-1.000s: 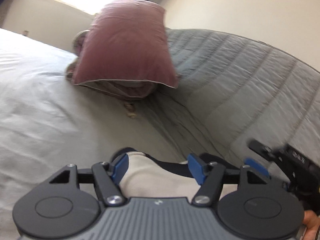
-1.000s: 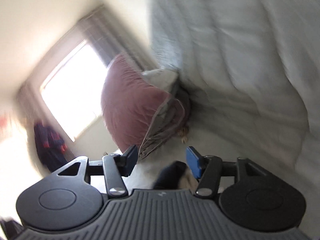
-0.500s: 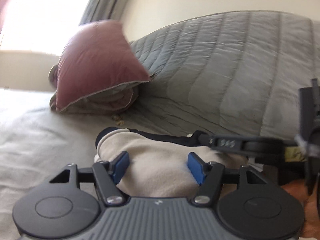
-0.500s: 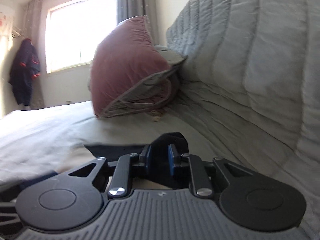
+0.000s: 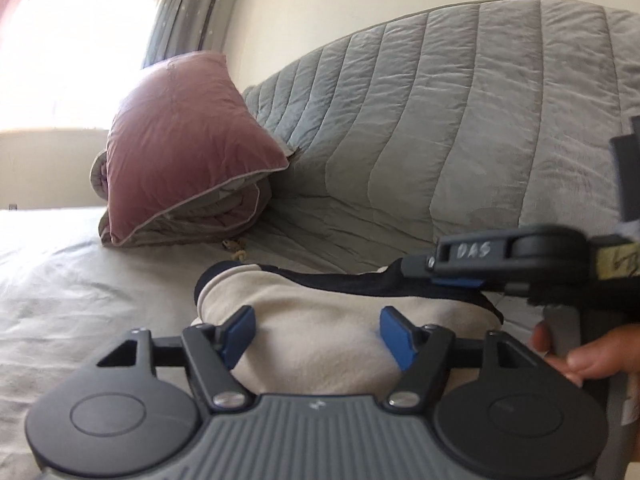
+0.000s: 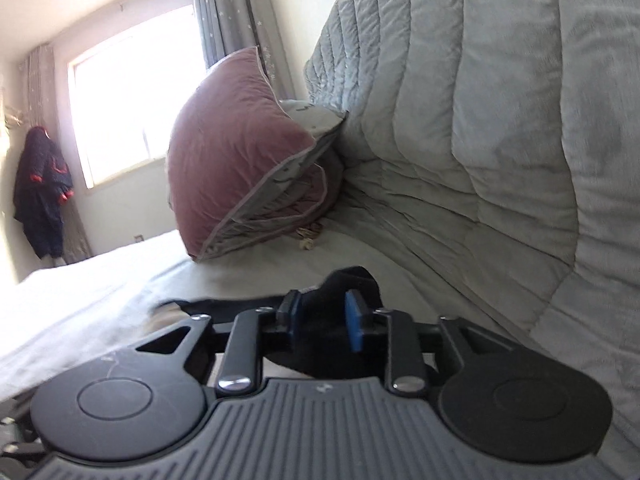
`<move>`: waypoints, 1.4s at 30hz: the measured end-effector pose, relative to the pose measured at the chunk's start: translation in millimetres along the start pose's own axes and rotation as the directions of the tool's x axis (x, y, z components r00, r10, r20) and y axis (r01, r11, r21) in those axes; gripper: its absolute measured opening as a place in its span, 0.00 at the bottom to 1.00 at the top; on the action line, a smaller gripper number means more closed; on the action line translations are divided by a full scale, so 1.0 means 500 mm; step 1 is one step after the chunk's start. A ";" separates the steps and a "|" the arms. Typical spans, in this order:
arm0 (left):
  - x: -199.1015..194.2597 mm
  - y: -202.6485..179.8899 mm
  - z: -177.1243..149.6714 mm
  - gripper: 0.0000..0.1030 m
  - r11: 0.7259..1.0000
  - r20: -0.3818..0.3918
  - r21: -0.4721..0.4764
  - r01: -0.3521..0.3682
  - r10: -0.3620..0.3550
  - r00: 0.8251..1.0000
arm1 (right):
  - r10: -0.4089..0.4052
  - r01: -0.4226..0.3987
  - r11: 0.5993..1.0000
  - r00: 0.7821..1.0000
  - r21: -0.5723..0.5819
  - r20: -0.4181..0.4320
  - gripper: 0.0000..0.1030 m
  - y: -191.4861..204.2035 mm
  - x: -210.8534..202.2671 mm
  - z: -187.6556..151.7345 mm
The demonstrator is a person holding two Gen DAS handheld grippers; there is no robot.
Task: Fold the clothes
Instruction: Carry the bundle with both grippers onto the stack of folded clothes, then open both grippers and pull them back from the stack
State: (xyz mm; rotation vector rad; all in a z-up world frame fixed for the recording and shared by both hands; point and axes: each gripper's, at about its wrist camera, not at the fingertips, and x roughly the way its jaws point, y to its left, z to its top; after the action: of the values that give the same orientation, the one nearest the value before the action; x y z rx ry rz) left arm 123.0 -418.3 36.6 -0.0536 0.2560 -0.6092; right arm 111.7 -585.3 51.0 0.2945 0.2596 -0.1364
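A folded cream garment (image 5: 304, 300) with a dark navy edge (image 5: 340, 280) lies on the pale bed sheet (image 5: 80, 280). My left gripper (image 5: 316, 332) sits low at its near side. Its jaws are opening, with the cream bundle between the blue pads (image 5: 238, 330) and no squeeze showing. My right gripper (image 5: 434, 268) reaches in from the right over the dark edge, with a person's hand (image 5: 588, 356) on its handle. In the right wrist view, the right gripper (image 6: 322, 316) has its jaws opening too, and the dark fabric (image 6: 356, 280) lies loose between them.
A maroon pillow (image 5: 180, 136) leans on folded grey bedding at the head of the bed. A grey quilted cover (image 5: 440, 120) rises along the right side. A bright window (image 6: 120, 92) and a dark garment (image 6: 40, 200) hanging by it are far off at the left.
Both views rolled to near level and sank toward the bed. The right jaws pinched the dark edge, then spread apart. The left jaws widened slightly around the cream bundle.
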 end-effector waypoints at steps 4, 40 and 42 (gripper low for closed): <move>-0.001 0.016 0.023 0.79 0.999 -0.055 -0.054 -0.003 0.000 0.998 | -0.003 0.003 1.000 1.000 0.008 -0.010 0.45 0.015 -0.030 0.034; -0.209 0.054 0.033 1.00 0.959 -0.530 0.002 -0.284 0.242 0.813 | -0.327 0.313 0.945 0.918 -0.093 -0.225 1.00 0.158 -0.273 -0.042; -0.212 0.048 0.026 1.00 0.955 -0.532 -0.021 -0.296 0.240 0.812 | -0.294 0.278 0.955 0.925 -0.100 -0.239 1.00 0.150 -0.278 -0.045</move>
State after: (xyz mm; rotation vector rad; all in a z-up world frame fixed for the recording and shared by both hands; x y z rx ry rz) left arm 56.1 -338.5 69.8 0.0530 0.8178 -0.3134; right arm -14.1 -494.4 88.1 0.2072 0.5589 -0.3811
